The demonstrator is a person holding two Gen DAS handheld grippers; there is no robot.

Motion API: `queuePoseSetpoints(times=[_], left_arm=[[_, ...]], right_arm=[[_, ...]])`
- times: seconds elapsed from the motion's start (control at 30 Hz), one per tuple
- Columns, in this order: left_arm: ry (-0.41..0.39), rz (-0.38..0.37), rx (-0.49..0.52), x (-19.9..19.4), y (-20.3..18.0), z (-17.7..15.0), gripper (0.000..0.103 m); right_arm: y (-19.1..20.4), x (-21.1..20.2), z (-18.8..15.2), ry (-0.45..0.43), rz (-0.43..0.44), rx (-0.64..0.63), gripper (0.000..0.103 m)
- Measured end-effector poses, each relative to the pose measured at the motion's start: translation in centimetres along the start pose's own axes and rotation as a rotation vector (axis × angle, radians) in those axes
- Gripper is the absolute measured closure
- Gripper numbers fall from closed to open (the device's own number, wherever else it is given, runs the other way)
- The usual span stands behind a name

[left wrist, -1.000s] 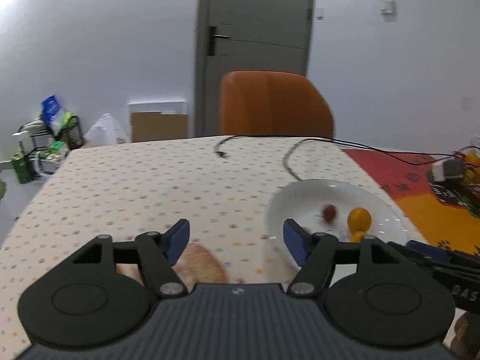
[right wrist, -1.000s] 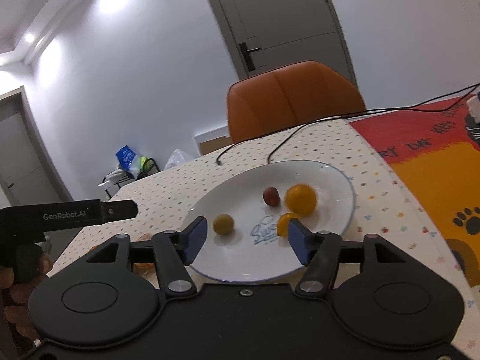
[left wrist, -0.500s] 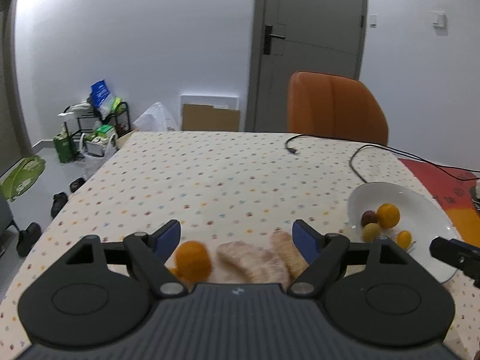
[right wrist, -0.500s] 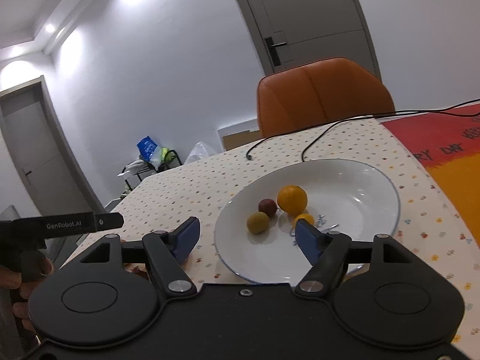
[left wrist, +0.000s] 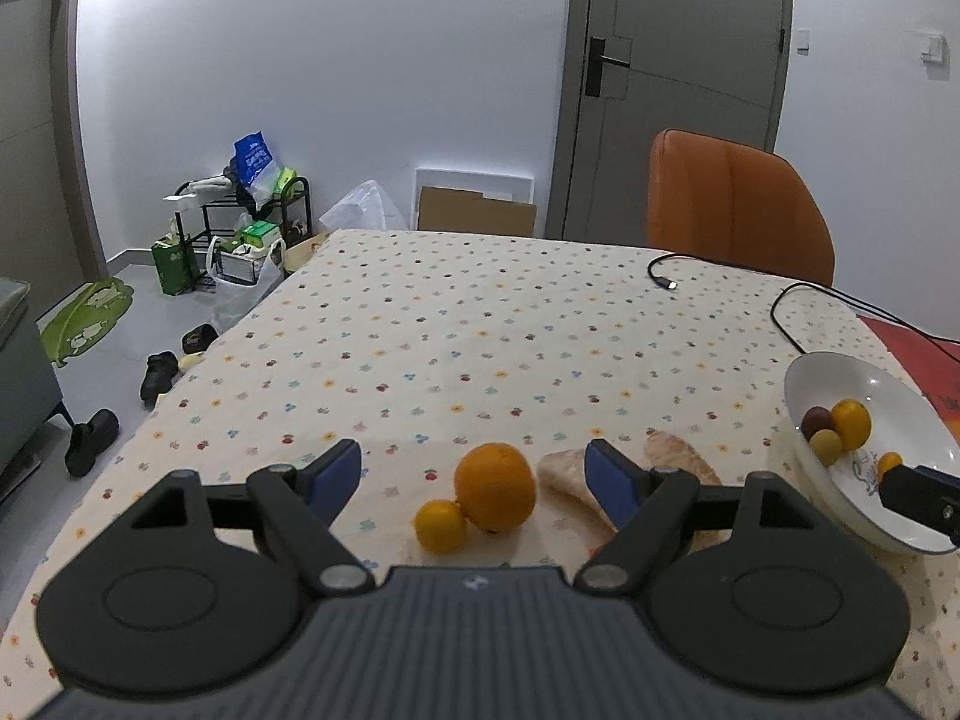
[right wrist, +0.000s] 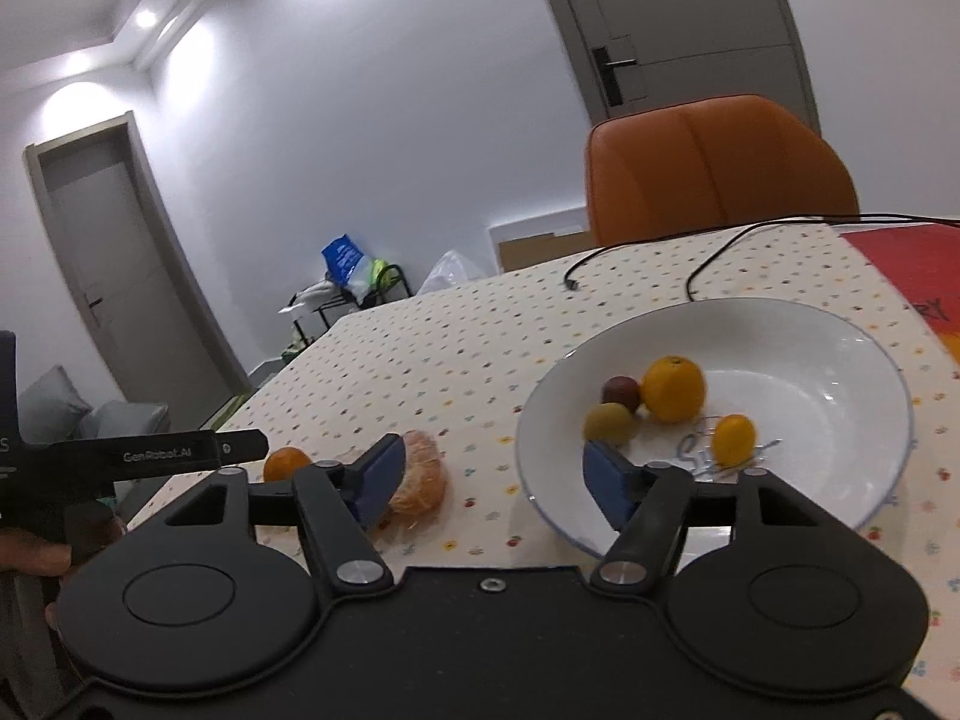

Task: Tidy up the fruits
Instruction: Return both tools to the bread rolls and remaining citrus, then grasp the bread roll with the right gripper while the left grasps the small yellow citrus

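In the left wrist view an orange and a small yellow citrus touch each other on the dotted tablecloth, between the fingers of my open left gripper. Two wrapped pale pastries lie just right of them. A white plate holds an orange, a dark plum, a greenish fruit and a small yellow fruit. My right gripper is open and empty, hovering over the plate's near-left rim, with a wrapped pastry by its left finger.
An orange chair stands at the table's far side. A black cable loops across the cloth behind the plate. A red and orange mat covers the right end. The left gripper's body and a hand show at the right view's left edge.
The left gripper has swung left and back, so the orange and small citrus now sit between its fingers. The right gripper drifted left, bringing the pastry into view.
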State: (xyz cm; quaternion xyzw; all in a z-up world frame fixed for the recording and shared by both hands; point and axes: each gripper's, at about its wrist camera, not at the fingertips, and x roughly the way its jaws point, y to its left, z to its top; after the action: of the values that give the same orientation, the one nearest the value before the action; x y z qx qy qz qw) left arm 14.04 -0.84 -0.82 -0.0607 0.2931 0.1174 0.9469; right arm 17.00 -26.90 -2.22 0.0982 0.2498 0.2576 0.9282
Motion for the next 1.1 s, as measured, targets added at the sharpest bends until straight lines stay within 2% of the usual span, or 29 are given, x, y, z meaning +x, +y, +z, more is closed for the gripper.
queuePoseSetpoints(times=[0.3,0.5,0.6,0.67,0.73,0.8,0.97,1.1], left_arm=[[0.042,0.007,0.000,1.4,0.9,-0.6,0.026],[0.079,-0.002,-0.005,2.3,1.4,-1.5,0.042],[0.080,-0.026,-0.013,2.5,1.7,-1.6,0.046],[0.084,-0.034,-0.005,2.6,1.8,-1.7,0.052],[0.102,-0.039,-0.006,2.9,2.0,-1.8,0.064],[0.121,-0.045,-0.021,3.3,2.4,-2.0,0.069],[0.122,-0.049,-0.034,3.7,3.1,-2.2,0.072],[0.115,-0.061,-0.037,3.9,3.4,-2.2,0.080]], right_arm=[[1.2,2.0,-0.4,0.058,0.041,-0.018,0.054],[2.0,2.8,-0.6,0.086,0.042,-0.041,0.059],[2.2,3.3,-0.7,0.100,0.041,-0.048,0.060],[2.4,3.6,-0.8,0.107,0.042,-0.053,0.060],[2.7,3.9,-0.9,0.114,0.042,-0.058,0.060],[3.0,4.1,-0.9,0.120,0.043,-0.063,0.060],[3.7,5.1,-1.1,0.141,0.037,-0.080,0.060],[4.4,5.8,-1.0,0.152,0.013,-0.122,0.060]])
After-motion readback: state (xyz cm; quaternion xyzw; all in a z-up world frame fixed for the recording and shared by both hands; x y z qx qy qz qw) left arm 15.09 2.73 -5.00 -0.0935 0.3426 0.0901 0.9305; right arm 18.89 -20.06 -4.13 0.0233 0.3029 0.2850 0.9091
